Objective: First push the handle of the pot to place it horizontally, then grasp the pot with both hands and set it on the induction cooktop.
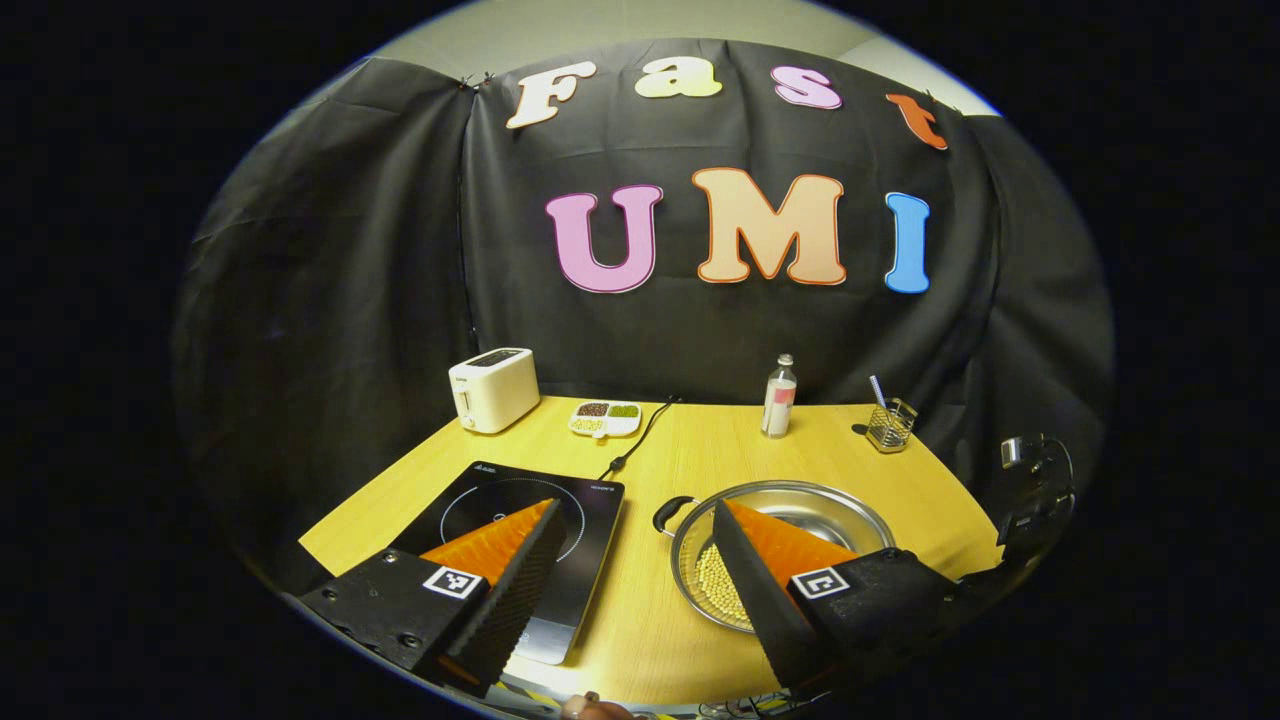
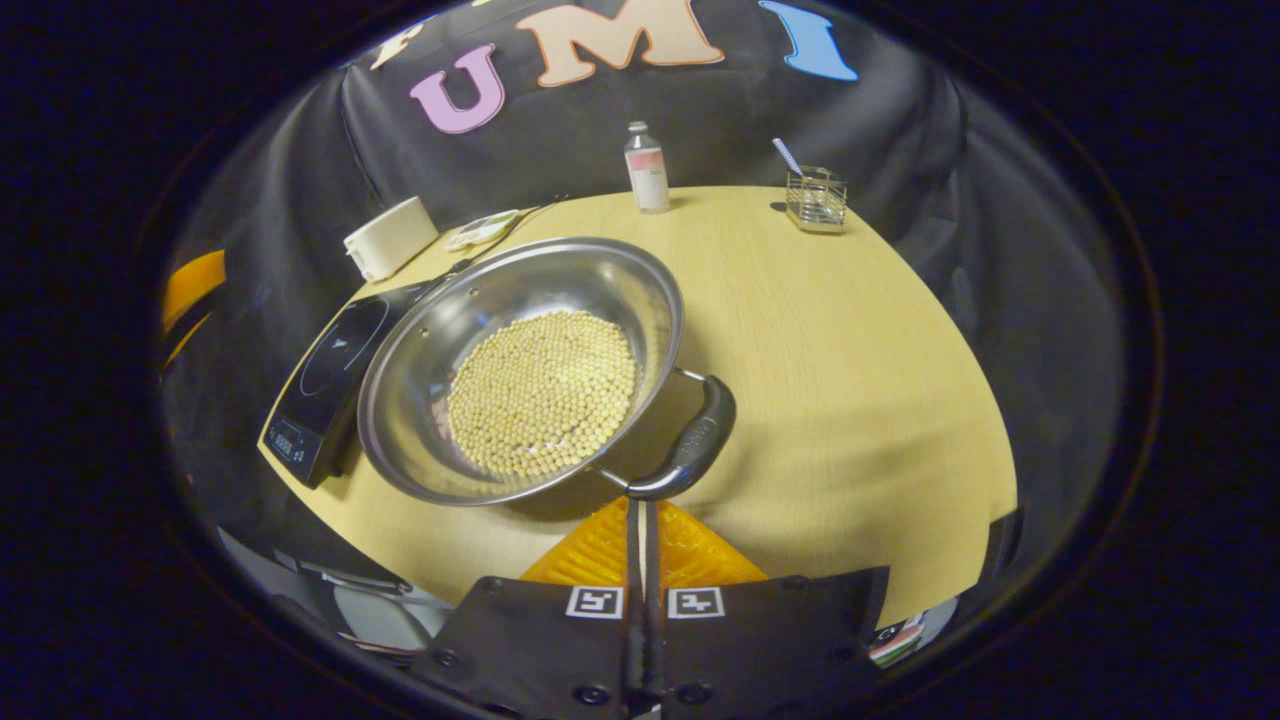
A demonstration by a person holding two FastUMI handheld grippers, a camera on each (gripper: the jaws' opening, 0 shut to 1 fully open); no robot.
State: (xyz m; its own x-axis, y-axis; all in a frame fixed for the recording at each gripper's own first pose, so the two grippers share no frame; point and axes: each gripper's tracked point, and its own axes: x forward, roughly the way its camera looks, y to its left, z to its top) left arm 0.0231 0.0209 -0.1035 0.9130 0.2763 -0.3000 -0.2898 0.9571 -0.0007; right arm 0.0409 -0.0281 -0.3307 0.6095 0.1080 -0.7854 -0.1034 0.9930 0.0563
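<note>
A steel pot holding pale round beans rests on the wooden table, just right of the black induction cooktop. Its near black handle points toward my right gripper, which is shut with nothing between its fingers; the tips sit right at the handle's lower end. In the left gripper view, my left gripper is open wide above the table's front: one finger hangs over the cooktop, the other over the pot. The pot's far handle faces the cooktop.
Along the back of the table stand a white toaster, a small divided dish, a bottle and a wire holder with a straw. The cooktop's cord runs toward the back wall.
</note>
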